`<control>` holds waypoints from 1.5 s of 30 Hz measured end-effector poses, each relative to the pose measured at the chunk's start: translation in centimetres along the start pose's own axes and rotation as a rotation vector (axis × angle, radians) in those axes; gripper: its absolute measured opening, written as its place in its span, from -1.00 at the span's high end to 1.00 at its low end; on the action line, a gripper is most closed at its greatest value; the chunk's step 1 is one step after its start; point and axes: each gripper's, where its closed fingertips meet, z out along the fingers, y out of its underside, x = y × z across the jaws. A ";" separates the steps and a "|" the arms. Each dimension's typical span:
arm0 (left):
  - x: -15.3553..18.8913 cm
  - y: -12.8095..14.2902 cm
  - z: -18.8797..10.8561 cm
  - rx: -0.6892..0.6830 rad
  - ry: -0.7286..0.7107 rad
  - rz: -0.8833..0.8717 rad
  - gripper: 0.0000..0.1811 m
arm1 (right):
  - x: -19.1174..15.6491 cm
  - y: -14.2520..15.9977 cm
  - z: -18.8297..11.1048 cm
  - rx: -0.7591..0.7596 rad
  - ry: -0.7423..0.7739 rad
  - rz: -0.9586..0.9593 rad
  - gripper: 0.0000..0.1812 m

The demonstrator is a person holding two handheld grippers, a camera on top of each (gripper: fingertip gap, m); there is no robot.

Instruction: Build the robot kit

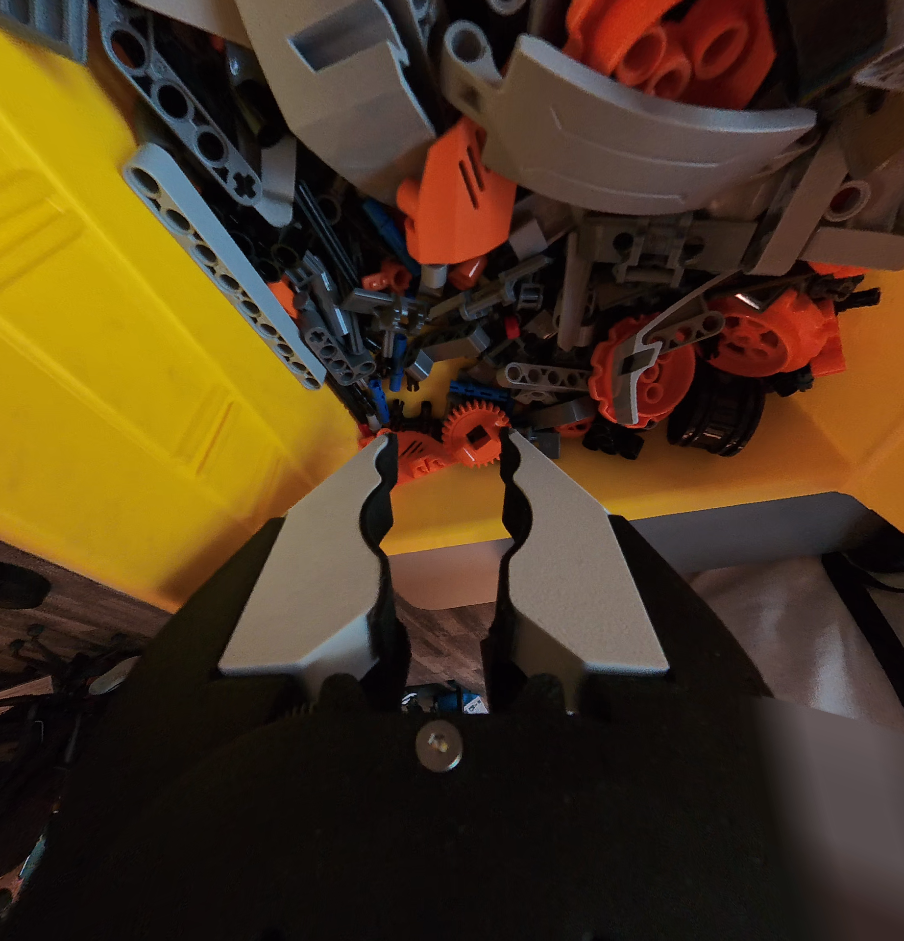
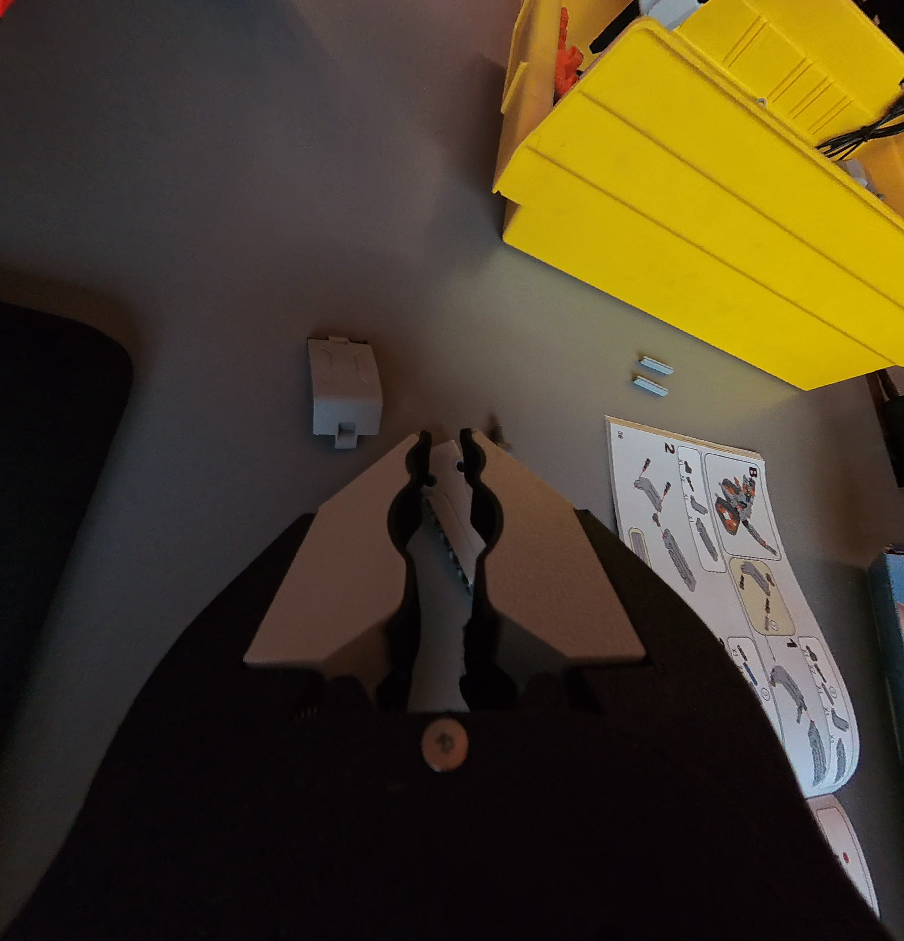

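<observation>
Left gripper sits with jaws parted, tips at the mouth of a yellow plastic bin heaped with grey, black and orange construction pieces; an orange toothed gear lies between the tips, touching the right one. Right gripper is clenched on a light grey perforated beam, above a grey tabletop. Near it: a grey curved panel piece, two small grey pins, a printed instruction sheet.
</observation>
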 end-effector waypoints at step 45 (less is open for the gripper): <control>1.1 0.8 -0.6 -0.014 -0.073 0.153 0.65 | -0.2 0.5 0.2 -0.049 0.015 -0.061 0.87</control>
